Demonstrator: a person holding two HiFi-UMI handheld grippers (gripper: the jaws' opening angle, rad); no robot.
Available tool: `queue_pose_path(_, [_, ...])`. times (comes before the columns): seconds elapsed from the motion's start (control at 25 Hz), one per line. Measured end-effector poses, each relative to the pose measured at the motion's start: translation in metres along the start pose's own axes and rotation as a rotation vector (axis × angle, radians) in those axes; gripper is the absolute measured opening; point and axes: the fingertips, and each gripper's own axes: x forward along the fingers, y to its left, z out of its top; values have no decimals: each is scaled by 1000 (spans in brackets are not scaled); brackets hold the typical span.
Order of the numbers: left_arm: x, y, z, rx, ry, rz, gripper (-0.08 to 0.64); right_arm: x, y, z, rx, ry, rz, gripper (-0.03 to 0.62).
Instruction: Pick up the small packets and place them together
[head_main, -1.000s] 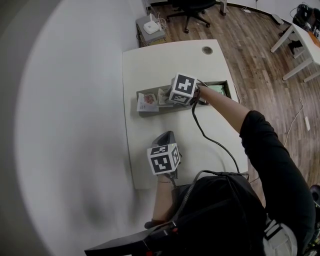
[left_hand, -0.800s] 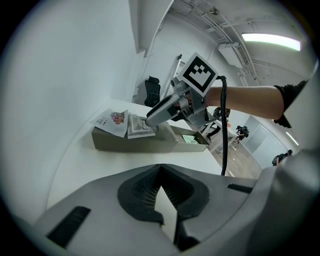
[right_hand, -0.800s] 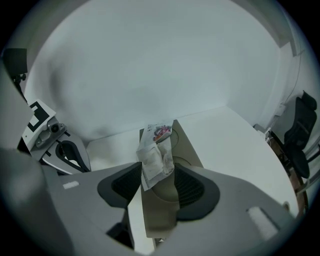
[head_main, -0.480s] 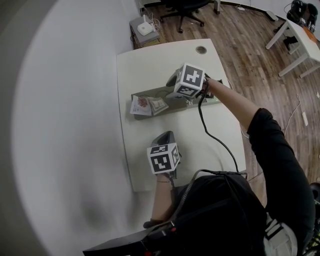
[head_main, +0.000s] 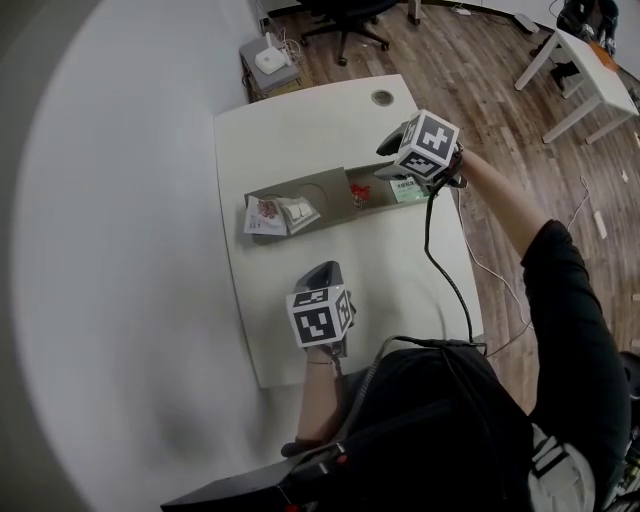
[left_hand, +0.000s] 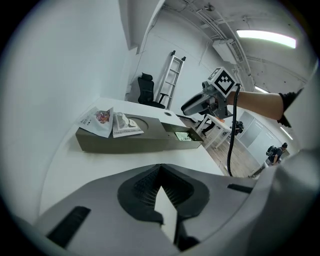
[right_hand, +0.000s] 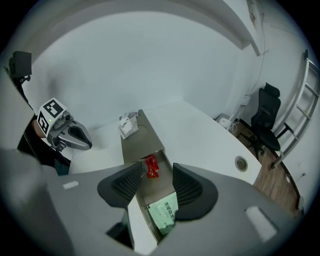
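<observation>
Two white paper packets (head_main: 268, 214) lie on the flat left end of the long grey-green tray (head_main: 325, 188) on the white table (head_main: 300, 120); left gripper (left_hand: 160, 167) well apart from tray, near table's front, fingers together, empty; small red packet (right_hand: 150, 166) and green packet (right_hand: 165, 209) sit in tray's open right compartment; right gripper (right_hand: 156, 172) hovers above them, jaws just been opening, now wide apart; red packet shows in the gap below, untouched.
</observation>
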Motion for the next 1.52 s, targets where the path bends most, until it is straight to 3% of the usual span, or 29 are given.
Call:
queue_pose_path(0.24, [1,-1,1,10,-3,1,-3,5,-17,-52,116,60,-30,187])
queue_pose_path(0.76, [4,-3,-3,18,25,15,-3,38,-34,-115,168,304,-61,187])
queue_pose_path(1.04, [9,-2,-7,5,43,12,-3,58,-42,-130,123,435,-96,186])
queue_pose_path(1.28, [12,-3,-6,8,50,11,-3,63,-45,-134,22,533,-139,179])
queue_pose_path(1.52, [17,-9,-6,13,56,-3,-3,66,-47,-136,-20,580,-177,157])
